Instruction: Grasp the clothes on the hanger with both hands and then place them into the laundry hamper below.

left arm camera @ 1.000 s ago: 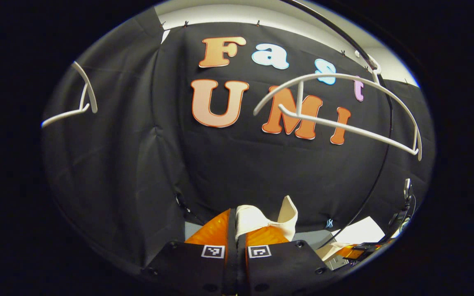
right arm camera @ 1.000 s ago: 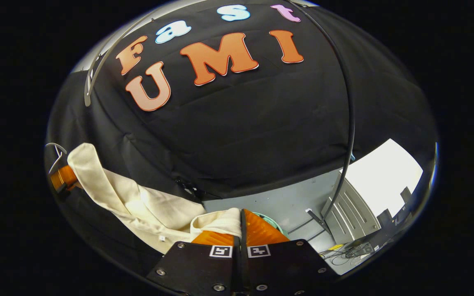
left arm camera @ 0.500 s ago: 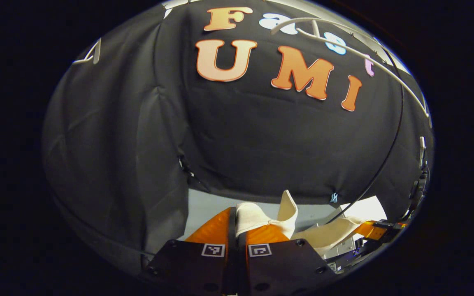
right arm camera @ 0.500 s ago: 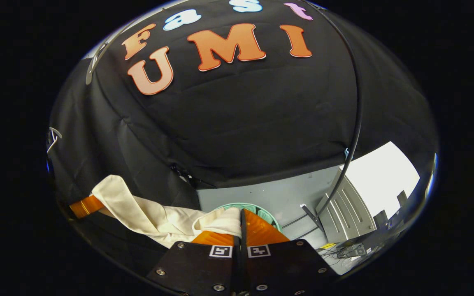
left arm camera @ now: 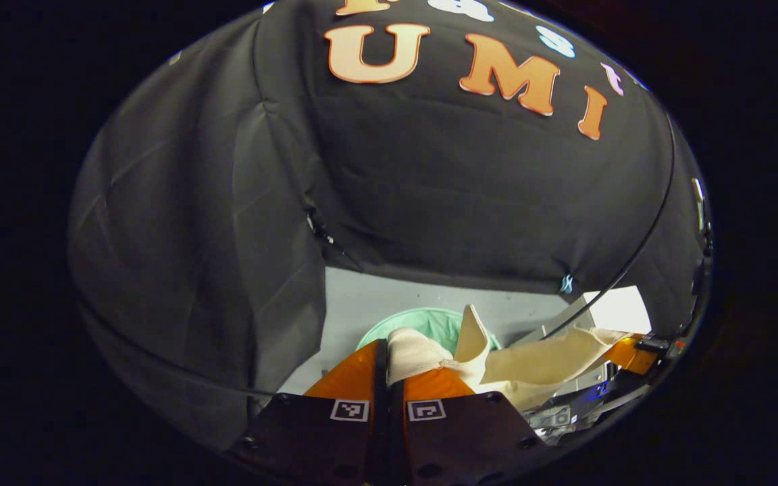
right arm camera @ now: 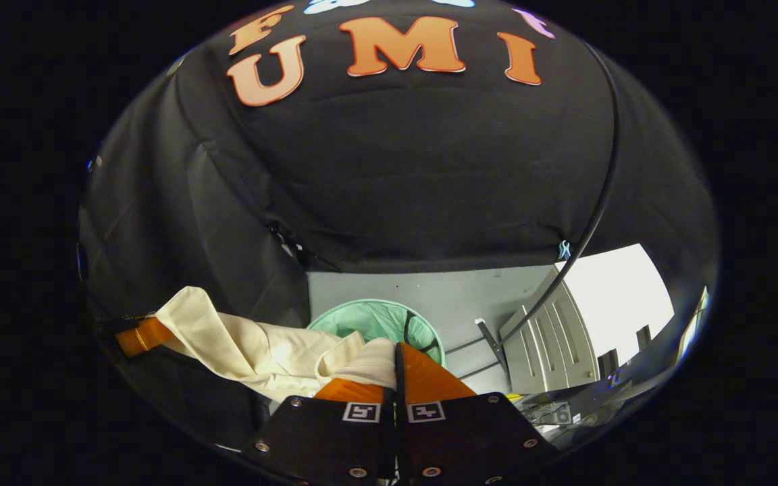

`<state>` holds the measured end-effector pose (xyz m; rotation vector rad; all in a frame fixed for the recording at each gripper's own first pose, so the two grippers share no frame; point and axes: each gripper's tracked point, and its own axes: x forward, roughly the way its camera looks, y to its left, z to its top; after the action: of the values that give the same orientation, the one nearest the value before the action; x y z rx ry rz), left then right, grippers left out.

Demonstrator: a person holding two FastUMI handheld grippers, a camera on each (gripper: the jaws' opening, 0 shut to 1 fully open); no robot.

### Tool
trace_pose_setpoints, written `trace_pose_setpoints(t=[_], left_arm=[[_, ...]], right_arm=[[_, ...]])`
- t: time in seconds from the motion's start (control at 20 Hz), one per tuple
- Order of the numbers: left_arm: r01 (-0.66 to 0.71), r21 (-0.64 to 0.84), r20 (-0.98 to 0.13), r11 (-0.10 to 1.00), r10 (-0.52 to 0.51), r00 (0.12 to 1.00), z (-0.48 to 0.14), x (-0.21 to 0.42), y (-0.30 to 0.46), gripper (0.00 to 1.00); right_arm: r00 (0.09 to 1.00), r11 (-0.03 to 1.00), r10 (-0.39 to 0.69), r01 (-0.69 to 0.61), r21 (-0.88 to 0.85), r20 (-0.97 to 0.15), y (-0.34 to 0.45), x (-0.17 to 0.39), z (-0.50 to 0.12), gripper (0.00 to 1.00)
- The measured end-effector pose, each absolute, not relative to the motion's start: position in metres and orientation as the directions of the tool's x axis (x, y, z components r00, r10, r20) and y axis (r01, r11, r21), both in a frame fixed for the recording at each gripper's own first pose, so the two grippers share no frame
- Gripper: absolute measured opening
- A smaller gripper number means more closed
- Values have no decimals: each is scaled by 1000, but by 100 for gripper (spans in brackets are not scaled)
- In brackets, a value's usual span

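Two grippers carry a cream garment toward the green hamper on the grey floor, low in the frame. The left gripper has its fingers clamped on a bunched fold of the garment at bottom centre, and the right gripper is likewise closed on another fold, so the cloth hangs stretched between them. The step in hand looks like the lowering toward the hamper; the next move calls for bringing both grippers over its mouth and parting the fingers so the cloth drops inside. The right gripper view shows the hamper's open rim and a dark strap within it; the left gripper view catches the hamper partly behind the cloth.
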<state>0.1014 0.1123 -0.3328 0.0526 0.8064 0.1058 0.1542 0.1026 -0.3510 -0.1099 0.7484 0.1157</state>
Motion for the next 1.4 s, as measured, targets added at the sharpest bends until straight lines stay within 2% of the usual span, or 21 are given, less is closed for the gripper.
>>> trace_pose_setpoints(t=[0.25,0.55,0.75,0.9,1.05,1.1,1.15,1.2,1.3,1.4], left_arm=[[-109,68,-830,992,117,546,-385,71,117,7],[-90,80,-875,993,113,471,-416,75,112,7],[-55,138,-882,989,148,447,-443,86,117,7],[-13,174,-907,985,166,387,-473,75,119,7],[8,129,-942,992,120,314,-499,54,110,8],[-4,123,-946,992,119,301,-501,49,111,13],[-16,117,-948,993,117,297,-501,47,111,13],[-23,114,-946,993,116,302,-499,48,110,19],[-26,123,-938,992,125,322,-491,53,113,24],[-28,111,-936,993,114,333,-485,59,105,59]], right_arm=[[670,977,50,-188,-104,-741,109,141,-389,0],[620,960,21,-233,-158,-784,118,149,-429,1],[624,935,-3,-275,-223,-782,119,168,-448,2],[581,941,-26,-259,-216,-814,117,160,-472,4],[574,955,-18,-233,-185,-818,115,161,-473,6],[581,951,-21,-238,-195,-814,113,165,-468,6],[586,947,-29,-243,-211,-810,109,166,-463,6],[592,944,-35,-245,-221,-805,108,168,-458,7],[602,945,-37,-239,-224,-798,107,171,-451,8],[600,949,-39,-227,-217,-799,104,169,-449,9]])
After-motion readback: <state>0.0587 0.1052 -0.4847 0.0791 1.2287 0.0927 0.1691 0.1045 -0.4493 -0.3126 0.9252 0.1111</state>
